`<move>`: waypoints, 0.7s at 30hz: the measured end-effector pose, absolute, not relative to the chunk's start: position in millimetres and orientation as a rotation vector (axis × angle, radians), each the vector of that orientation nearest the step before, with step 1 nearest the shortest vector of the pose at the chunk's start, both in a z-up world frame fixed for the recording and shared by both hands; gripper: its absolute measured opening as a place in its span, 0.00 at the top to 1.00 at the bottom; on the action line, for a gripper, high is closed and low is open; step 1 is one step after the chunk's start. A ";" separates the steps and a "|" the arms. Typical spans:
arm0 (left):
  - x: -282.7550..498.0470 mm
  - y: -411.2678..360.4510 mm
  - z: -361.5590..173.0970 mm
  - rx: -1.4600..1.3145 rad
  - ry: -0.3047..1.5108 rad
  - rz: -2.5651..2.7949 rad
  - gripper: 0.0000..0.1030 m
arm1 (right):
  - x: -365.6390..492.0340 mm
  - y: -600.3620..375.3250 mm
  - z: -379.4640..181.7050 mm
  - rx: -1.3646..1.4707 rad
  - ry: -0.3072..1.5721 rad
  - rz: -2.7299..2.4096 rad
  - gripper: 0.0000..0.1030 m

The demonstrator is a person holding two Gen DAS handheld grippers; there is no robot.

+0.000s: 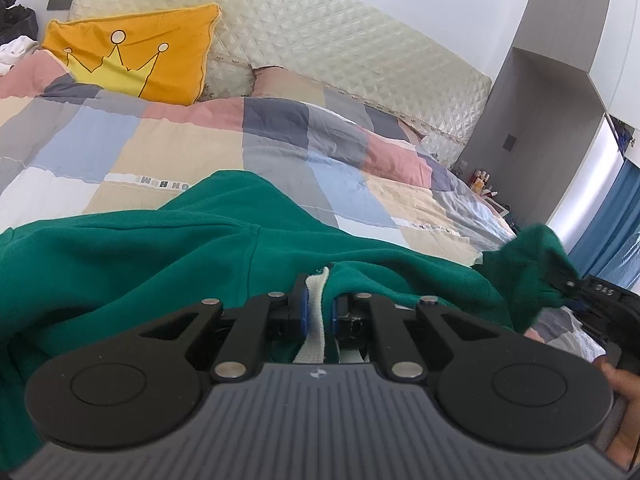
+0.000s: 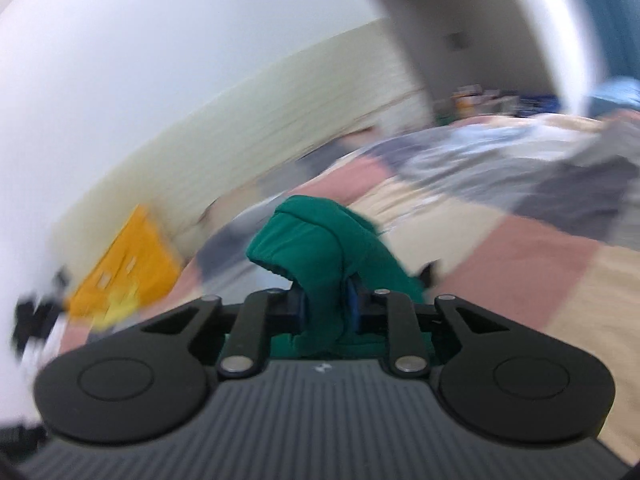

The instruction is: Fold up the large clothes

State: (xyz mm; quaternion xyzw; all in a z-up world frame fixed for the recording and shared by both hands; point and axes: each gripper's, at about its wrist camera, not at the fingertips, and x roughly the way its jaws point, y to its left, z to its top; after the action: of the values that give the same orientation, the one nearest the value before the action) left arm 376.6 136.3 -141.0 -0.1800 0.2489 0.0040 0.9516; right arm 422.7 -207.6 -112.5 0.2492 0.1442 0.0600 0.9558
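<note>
A large green sweatshirt [image 1: 132, 256] lies spread over the bed in the left wrist view. My left gripper [image 1: 318, 312] is shut on its edge, with a white drawstring [image 1: 314, 320] pinched between the blue pads. My right gripper [image 2: 326, 308] is shut on a bunched green fold of the same sweatshirt [image 2: 312, 236] and holds it above the bed. The right gripper also shows at the right edge of the left wrist view [image 1: 576, 286], with green cloth [image 1: 536, 264] hanging from it. The right wrist view is blurred.
The bed has a patchwork quilt [image 1: 180, 148] in pink, blue, grey and beige. An orange crown pillow [image 1: 136, 52] leans on the cream quilted headboard [image 1: 320, 28]. A grey wall niche [image 1: 532, 112], small bottles [image 1: 480, 182] and blue curtains [image 1: 608, 216] stand at the right.
</note>
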 end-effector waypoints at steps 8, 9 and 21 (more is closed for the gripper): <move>377.1 139.7 -142.3 -0.385 0.513 0.012 0.89 | 432.6 -269.7 -171.5 0.789 0.522 -0.284 0.76; 377.5 139.9 -142.4 -0.386 0.514 0.011 0.89 | 431.5 -270.9 -177.4 0.817 0.554 -0.297 0.74; 374.5 137.3 -139.1 -0.379 0.499 0.022 0.89 | 364.5 -222.1 -120.1 0.683 0.365 -0.044 0.27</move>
State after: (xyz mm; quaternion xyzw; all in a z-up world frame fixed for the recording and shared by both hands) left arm 374.5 137.3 -139.1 -0.1864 0.2455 0.0109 0.9513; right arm 364.5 -222.1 -120.1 0.3331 0.1779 -0.0213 0.9257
